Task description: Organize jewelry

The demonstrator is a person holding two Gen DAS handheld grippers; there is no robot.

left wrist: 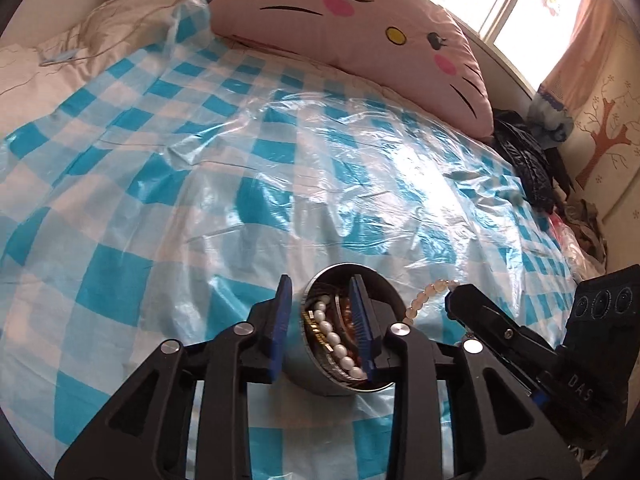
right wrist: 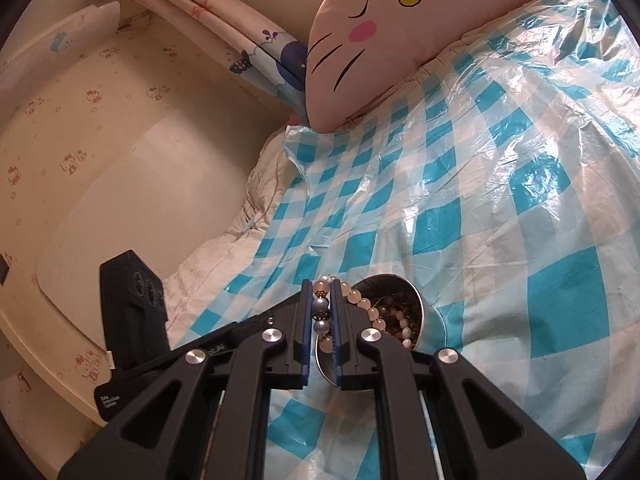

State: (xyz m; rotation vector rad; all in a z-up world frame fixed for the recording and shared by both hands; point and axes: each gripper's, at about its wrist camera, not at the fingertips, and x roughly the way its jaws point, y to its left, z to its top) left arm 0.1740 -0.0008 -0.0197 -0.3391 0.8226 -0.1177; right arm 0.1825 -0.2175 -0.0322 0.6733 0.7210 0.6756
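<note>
left gripper (left wrist: 320, 320) parted astride tin (left wrist: 384, 296) wall | right gripper (right wrist: 322, 312) pinching bead bracelet (right wrist: 362, 304)

The letters "DAS" stand in white on the right gripper's (left wrist: 452, 292) black body, at four o'clock.

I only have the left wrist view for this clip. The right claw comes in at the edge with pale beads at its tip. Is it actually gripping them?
Observer: Yes. In the right wrist view the right claw is shut on the strand, and two grey-blue beads sit between its fingers; your view hides those.
Operator: Where does the rest of the strand go? The left claw's frame blocks it for me.
Observer: From the claw the pale beads curve over the rim of the tin and end among the jewelry inside it.
</note>
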